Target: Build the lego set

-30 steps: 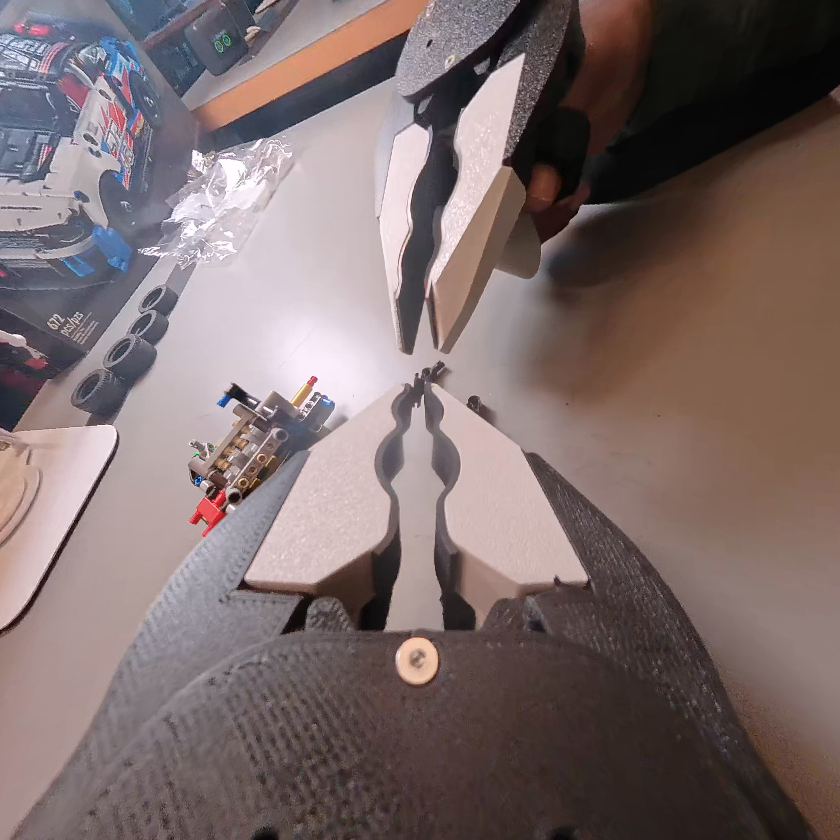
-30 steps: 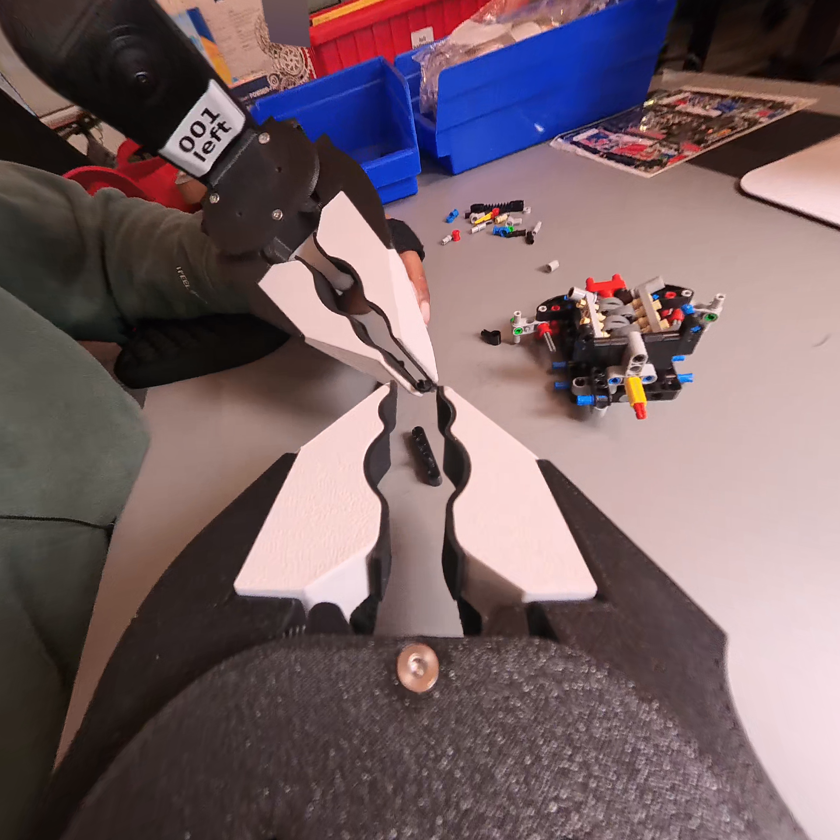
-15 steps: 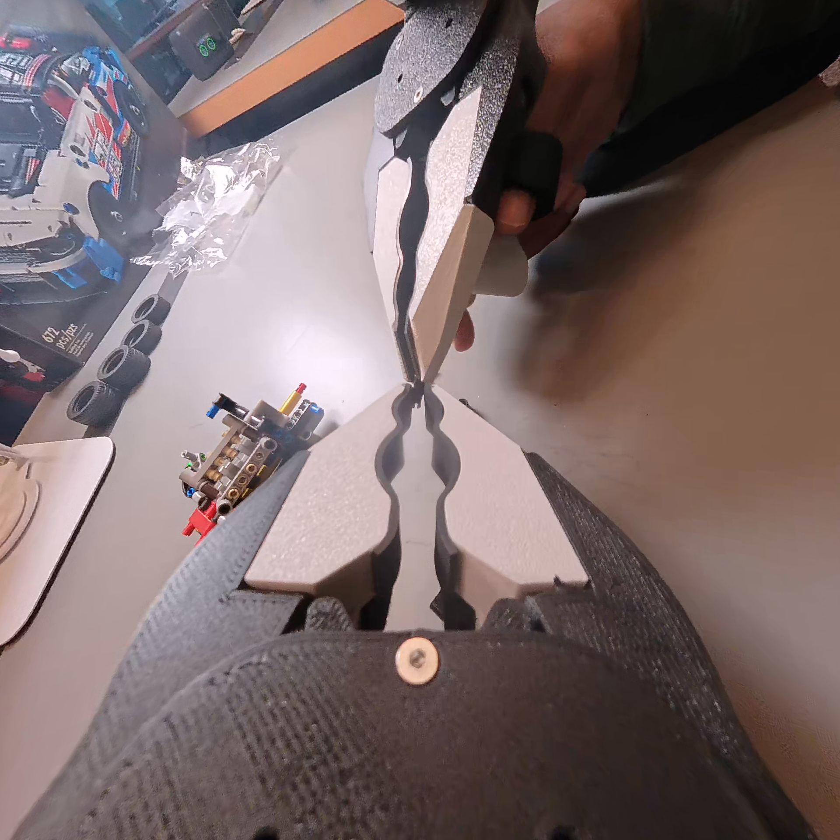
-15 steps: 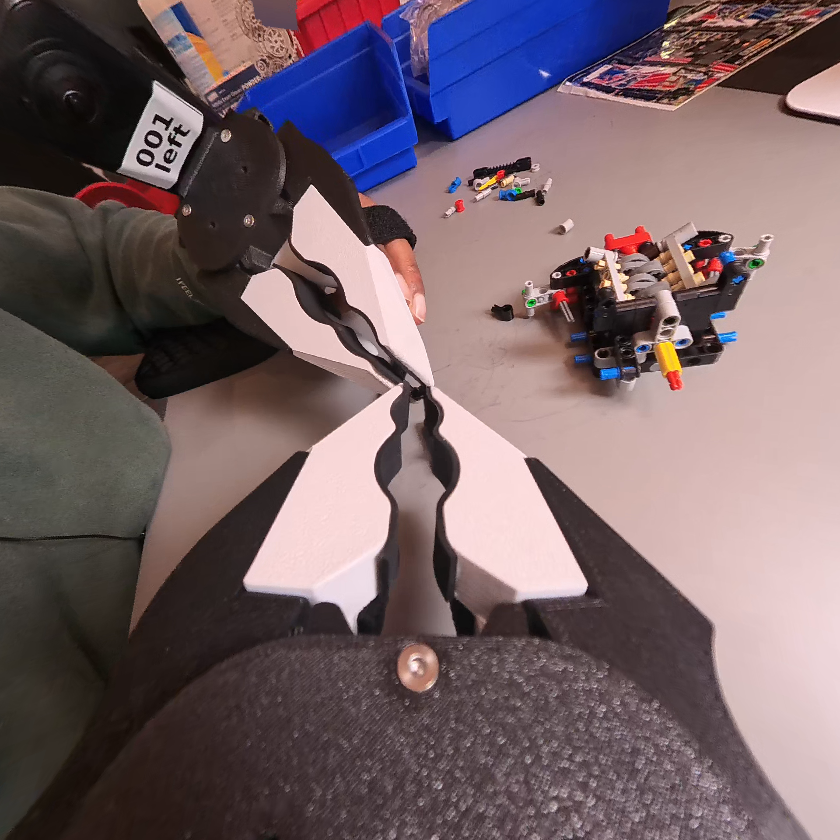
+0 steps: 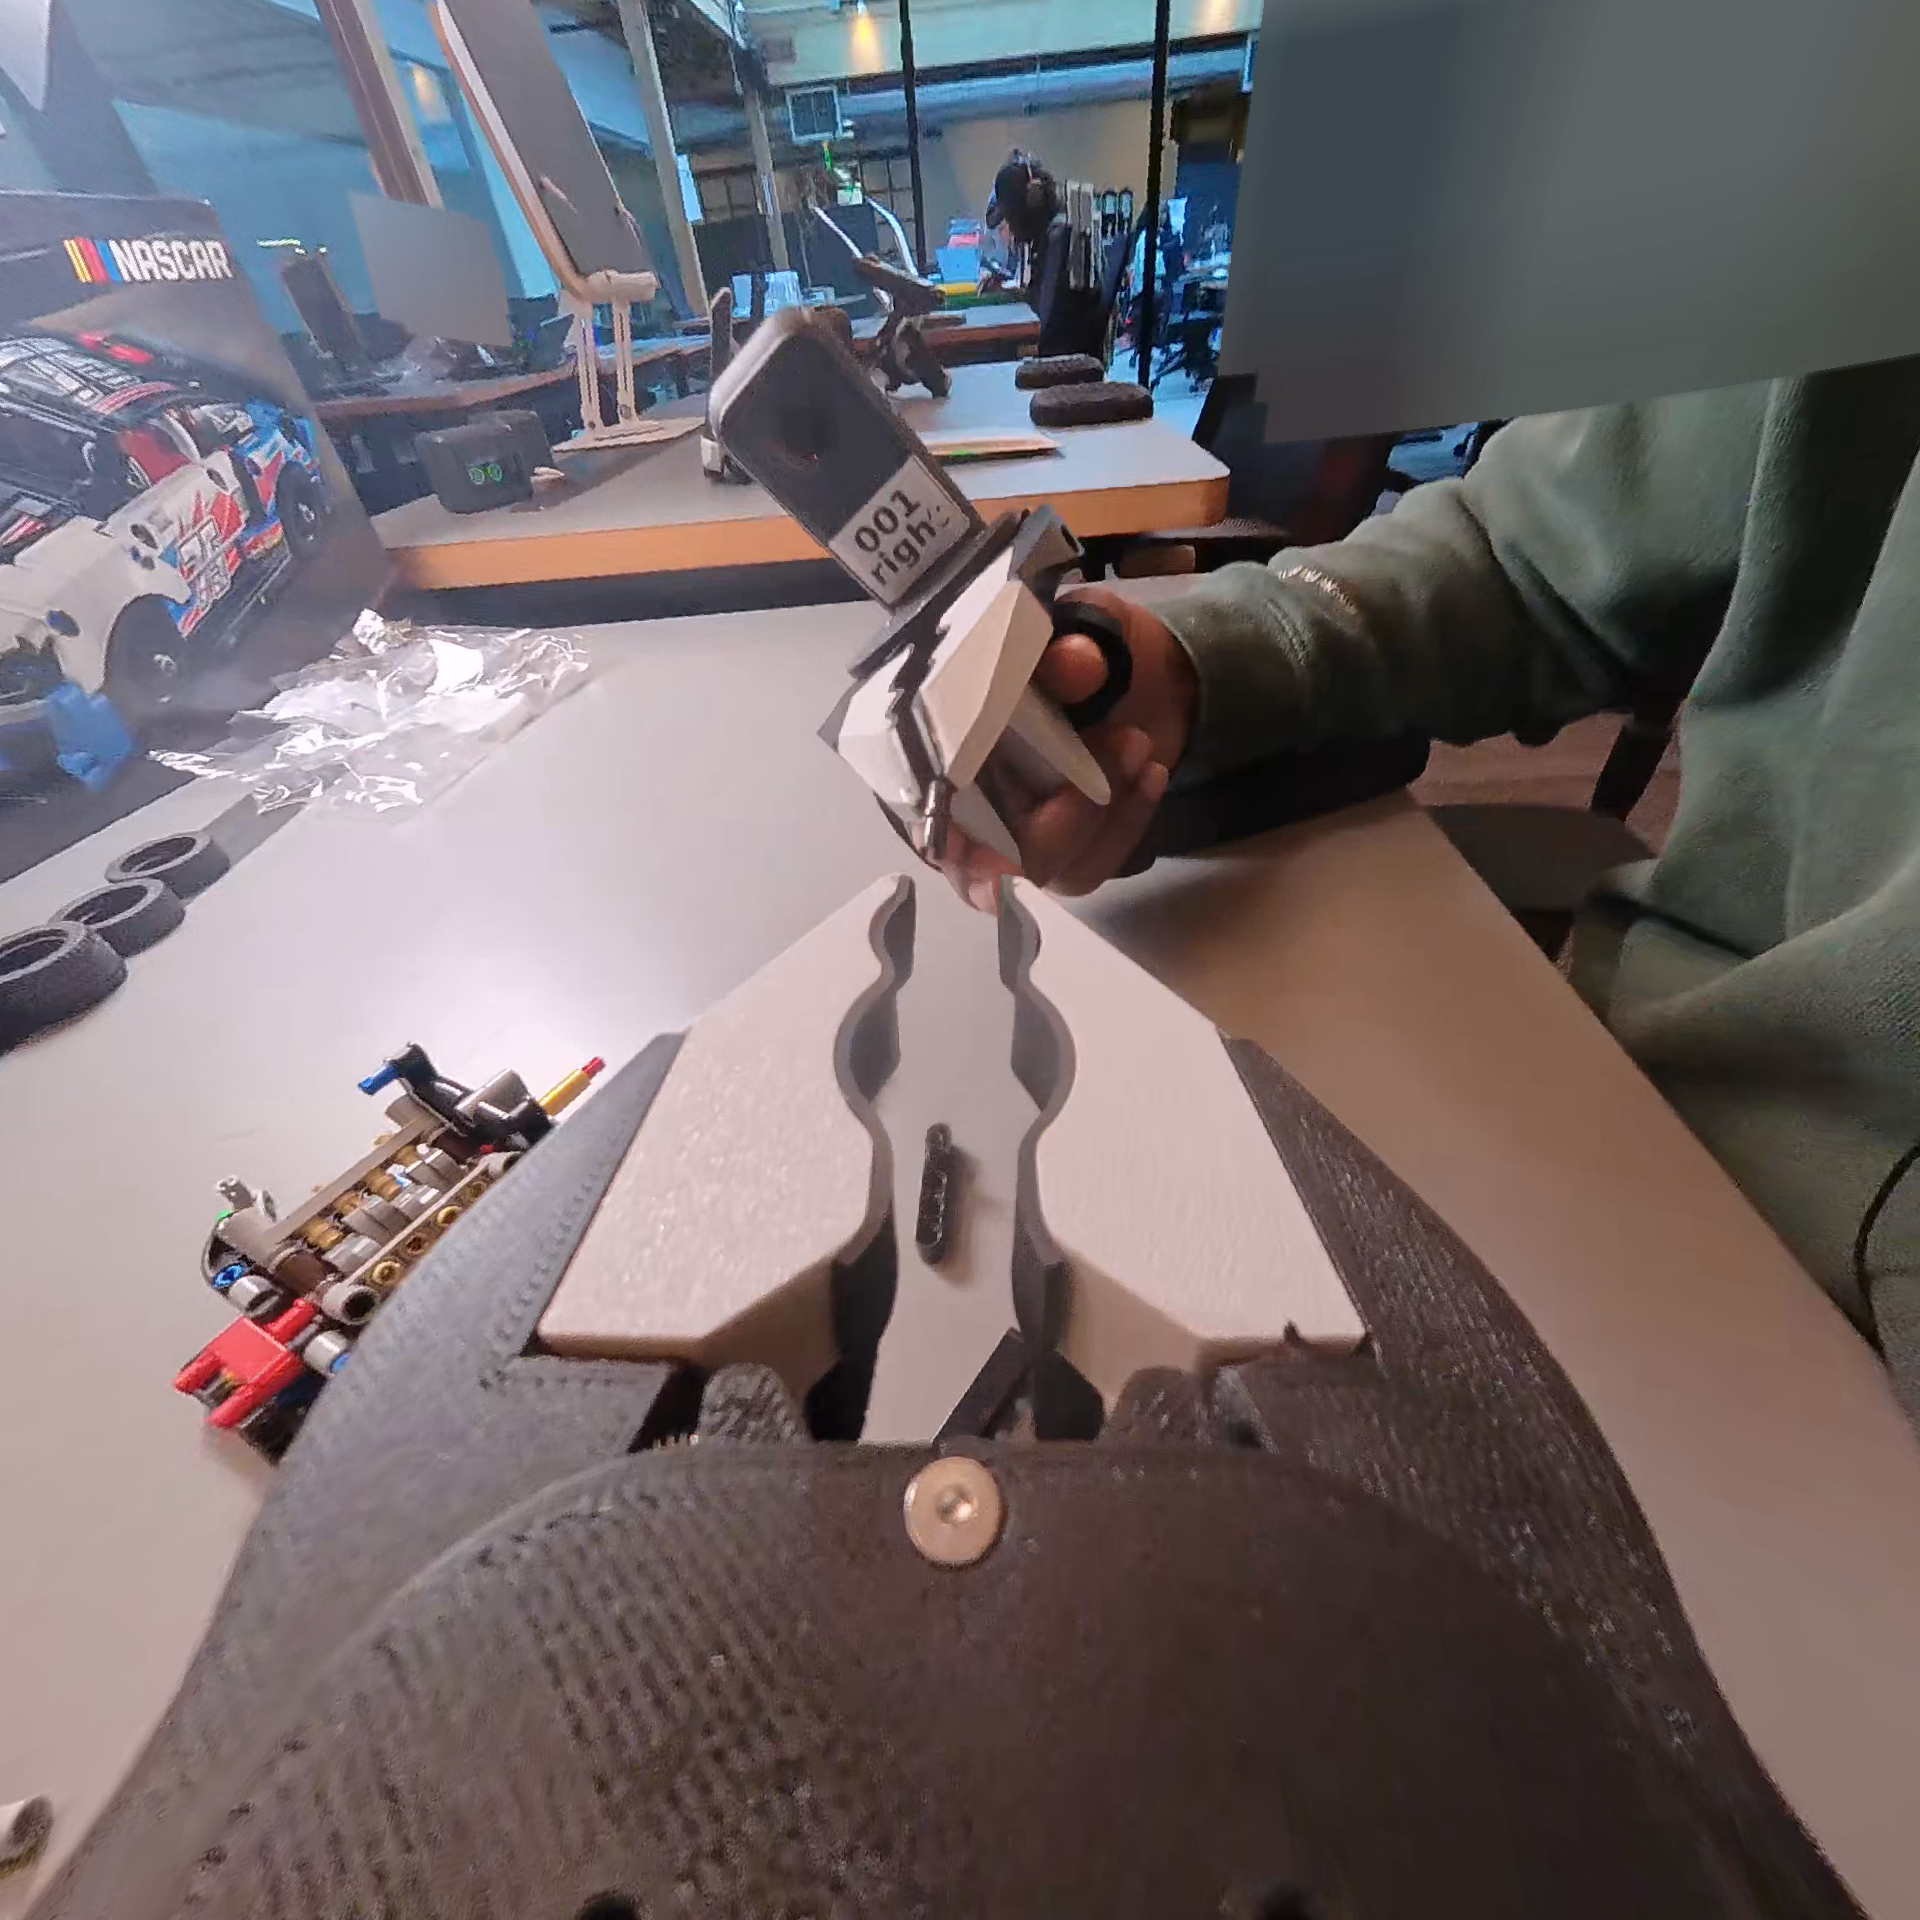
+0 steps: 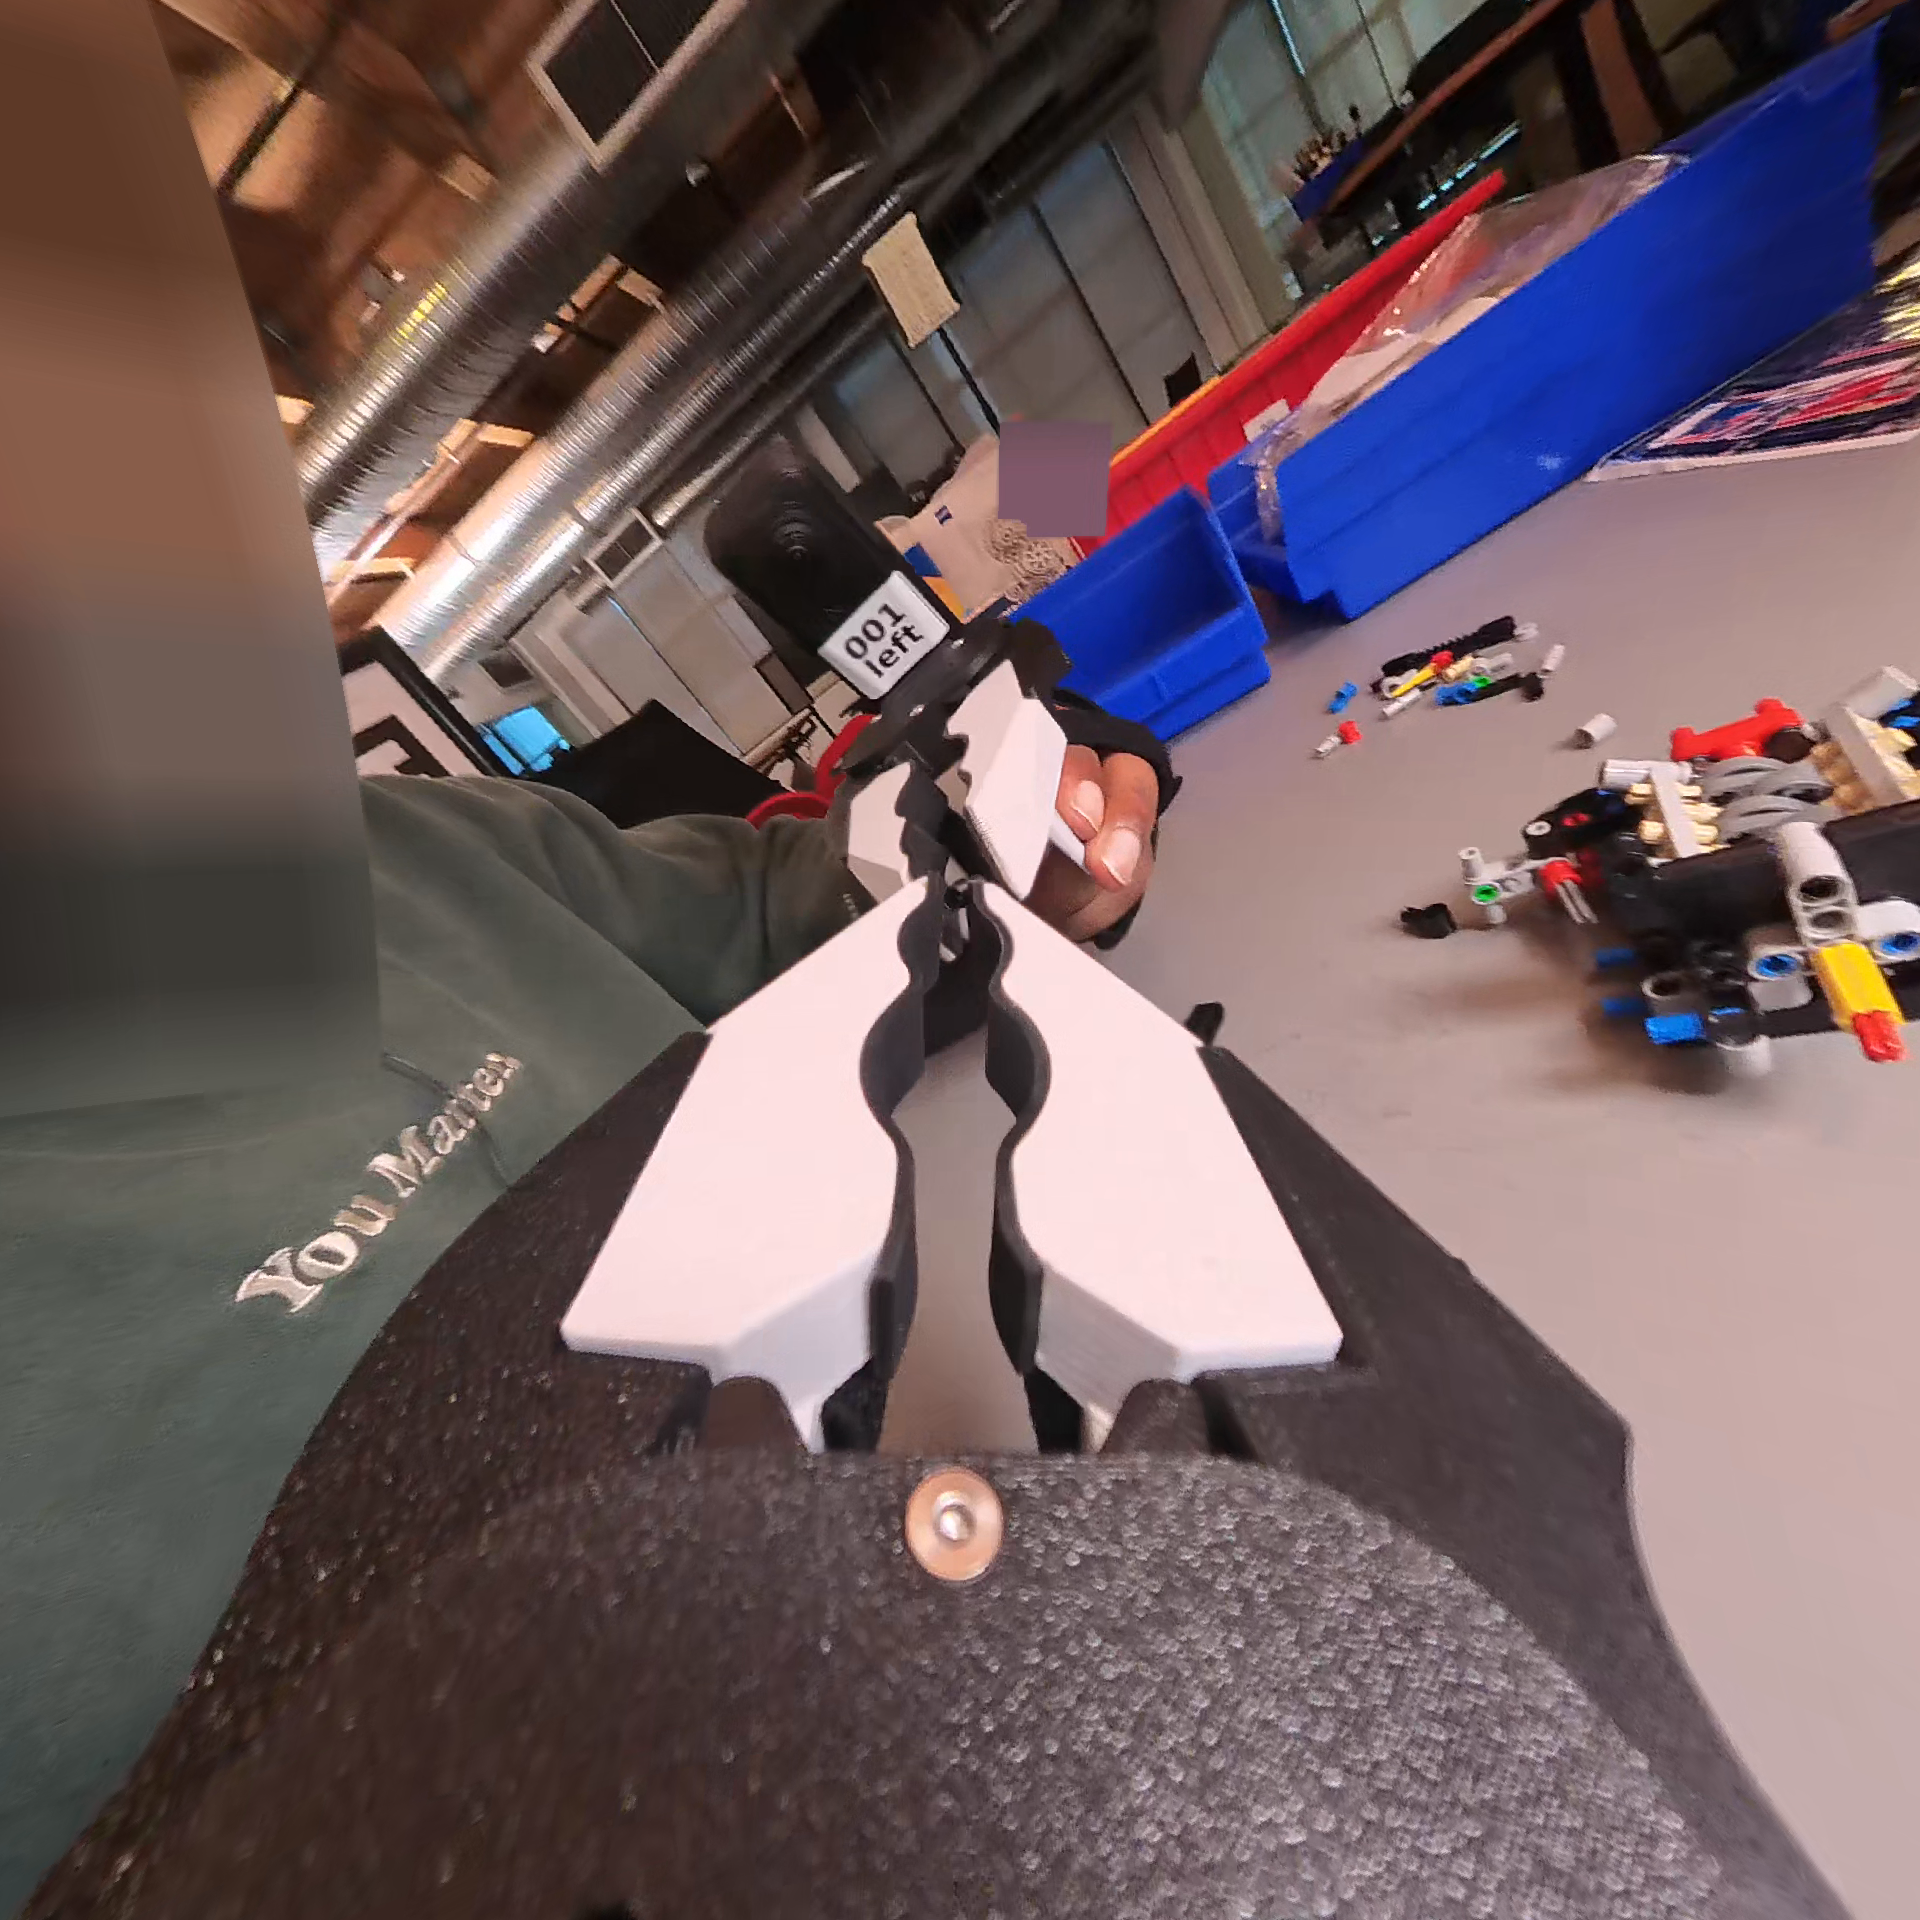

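My left gripper (image 5: pixel 954 894) is open and empty. A black lego beam (image 5: pixel 935 1195) lies on the table between its fingers. My right gripper (image 6: pixel 954 891) is shut on a small black lego piece (image 6: pixel 952 920), held above the table just past the left gripper's tips. The right gripper also shows in the left wrist view (image 5: pixel 935 821), tips pointing down. The part-built lego model (image 6: pixel 1745 914) sits on the grey table to the right; in the left wrist view it (image 5: pixel 364 1216) lies beside the left finger.
Loose small lego parts (image 6: pixel 1444 675) and a black clip (image 6: pixel 1423 920) lie near the model. Blue bins (image 6: pixel 1143 623) stand behind. Black tyres (image 5: pixel 62 966), a plastic bag (image 5: pixel 395 707) and the set's box (image 5: pixel 125 468) are at the left. A person's green sleeve (image 5: pixel 1507 644) is close. The tips of both grippers are at nearly the same place.
The left gripper has opened and let go of the small black piece; the right gripper has closed on it. Both grippers have tilted up and moved slightly apart.
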{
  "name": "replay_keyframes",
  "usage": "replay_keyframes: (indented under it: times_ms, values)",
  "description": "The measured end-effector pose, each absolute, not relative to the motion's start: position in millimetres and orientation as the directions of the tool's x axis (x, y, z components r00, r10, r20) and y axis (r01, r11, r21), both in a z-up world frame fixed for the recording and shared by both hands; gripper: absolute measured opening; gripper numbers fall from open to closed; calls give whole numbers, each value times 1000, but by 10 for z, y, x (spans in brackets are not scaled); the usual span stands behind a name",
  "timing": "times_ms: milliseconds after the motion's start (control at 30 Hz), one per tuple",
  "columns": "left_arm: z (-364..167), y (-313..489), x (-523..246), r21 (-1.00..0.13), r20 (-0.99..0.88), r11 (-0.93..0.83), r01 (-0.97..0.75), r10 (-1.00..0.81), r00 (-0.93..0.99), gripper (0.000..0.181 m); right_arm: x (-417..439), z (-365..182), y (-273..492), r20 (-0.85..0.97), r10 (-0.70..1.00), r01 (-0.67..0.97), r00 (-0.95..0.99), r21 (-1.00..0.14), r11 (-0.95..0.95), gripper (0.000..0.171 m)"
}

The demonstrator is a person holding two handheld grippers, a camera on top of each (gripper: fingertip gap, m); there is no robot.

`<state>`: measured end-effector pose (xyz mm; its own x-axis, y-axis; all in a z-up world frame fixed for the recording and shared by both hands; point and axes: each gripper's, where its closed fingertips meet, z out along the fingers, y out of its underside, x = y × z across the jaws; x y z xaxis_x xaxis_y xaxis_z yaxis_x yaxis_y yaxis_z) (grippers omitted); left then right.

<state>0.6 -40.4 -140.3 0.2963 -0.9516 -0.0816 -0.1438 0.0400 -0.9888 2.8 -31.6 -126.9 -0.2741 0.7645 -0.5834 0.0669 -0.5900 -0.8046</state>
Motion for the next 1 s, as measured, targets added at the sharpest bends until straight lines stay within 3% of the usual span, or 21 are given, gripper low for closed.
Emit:
replay_keyframes:
  times_ms: [500, 1000]
  values:
    - [-1373, -445, 34, -991, -62, 26, -128, -957, 283, 2, -5, -1281, -415, -557, 772, 82, -307, -824, -561, 2]
    - [-1490, -413, 21, -975, -110, 44, -218, -948, 297, 2, -30, -1396, -420, -385, 899, 112, -210, -923, -369, 7]
